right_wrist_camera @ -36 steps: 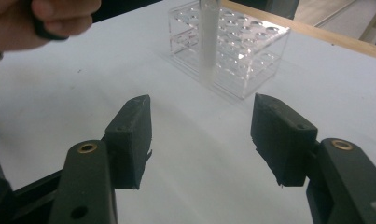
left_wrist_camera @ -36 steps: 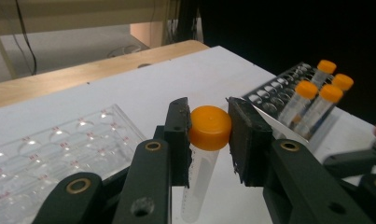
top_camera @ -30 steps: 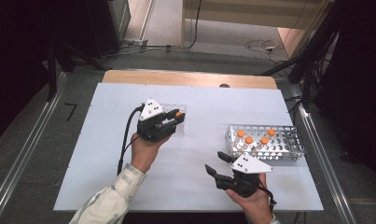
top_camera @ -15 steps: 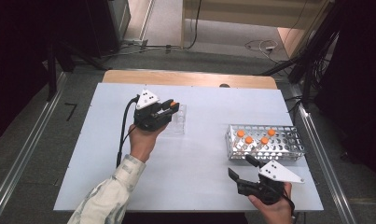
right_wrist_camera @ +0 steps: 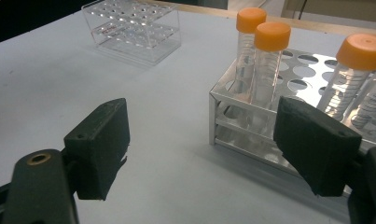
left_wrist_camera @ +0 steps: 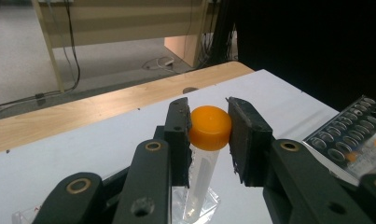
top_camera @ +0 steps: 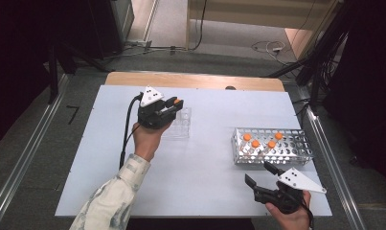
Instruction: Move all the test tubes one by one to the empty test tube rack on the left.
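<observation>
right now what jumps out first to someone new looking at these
The bright orange-capped clear plastic tube, pinched at its cap by the left gripper, hangs above the clear plastic rack at the table's middle left. On the right, four more orange-capped tubes stand in the silver metal perforated rack. At the near right edge of the white table, the right gripper has just been opening its fingers, nothing between them.

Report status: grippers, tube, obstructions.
Left gripper shut on orange-capped tube, above clear rack. Right gripper open, empty, jaws just opened, beside metal rack. Nothing in the way.
</observation>
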Available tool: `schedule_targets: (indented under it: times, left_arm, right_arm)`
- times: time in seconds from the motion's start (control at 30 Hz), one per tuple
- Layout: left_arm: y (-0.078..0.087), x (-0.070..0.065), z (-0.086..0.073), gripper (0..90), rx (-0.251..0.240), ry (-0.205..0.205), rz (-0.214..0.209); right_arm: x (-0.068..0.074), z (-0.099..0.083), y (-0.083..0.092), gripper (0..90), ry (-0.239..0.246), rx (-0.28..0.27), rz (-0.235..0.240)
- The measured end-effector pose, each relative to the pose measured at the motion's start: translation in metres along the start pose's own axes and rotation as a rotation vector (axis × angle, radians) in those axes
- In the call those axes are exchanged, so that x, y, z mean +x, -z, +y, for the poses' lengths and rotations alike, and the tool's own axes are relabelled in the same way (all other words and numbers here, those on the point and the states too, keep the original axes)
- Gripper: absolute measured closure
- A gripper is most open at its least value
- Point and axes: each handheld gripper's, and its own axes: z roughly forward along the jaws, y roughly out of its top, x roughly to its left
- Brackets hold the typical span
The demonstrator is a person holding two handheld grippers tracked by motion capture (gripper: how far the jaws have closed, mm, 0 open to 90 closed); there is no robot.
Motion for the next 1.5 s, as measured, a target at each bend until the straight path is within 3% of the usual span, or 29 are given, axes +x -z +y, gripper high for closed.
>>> schedule_targets:
  times: [0.6,1.33,1.5]
  left_arm:
    - [-0.013,0.004,-0.006,70.4,0.016,-0.025,0.036]
    - [-0.028,0.003,-0.040,69.8,0.088,-0.030,0.058]
    - [-0.028,0.003,-0.041,64.8,0.093,-0.017,0.050]
  right_arm:
    - [-0.004,-0.002,0.002,17.6,-0.008,-0.003,-0.006]
    - [-0.004,-0.003,0.002,17.5,-0.007,0.002,-0.007]
    - [-0.005,-0.003,0.001,17.5,-0.008,0.006,-0.005]
